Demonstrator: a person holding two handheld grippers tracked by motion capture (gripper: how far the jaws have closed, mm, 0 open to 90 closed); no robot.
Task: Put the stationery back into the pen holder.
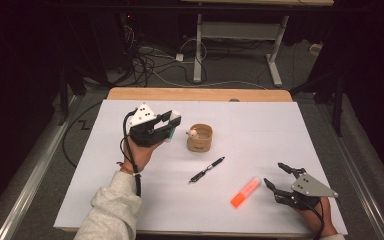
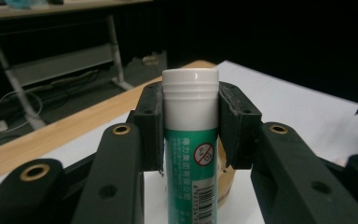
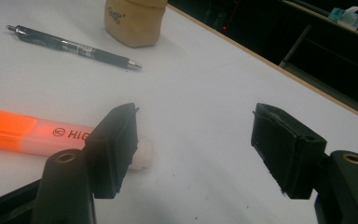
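Green-labelled glue stick (image 2: 189, 154) with a white cap sits clamped between the left gripper (image 1: 172, 121) pads, lifted beside the wooden cup (image 1: 200, 138); right gripper (image 1: 276, 176) rests wide open, empty, near the orange highlighter (image 1: 245, 192)

Between the left gripper's fingers (image 2: 149, 126), the green glue stick (image 2: 189, 154) bears Chinese characters, a red prohibition sign and a barcode, while the orange highlighter (image 3: 37, 135) behind the right gripper's finger reads "HIG".
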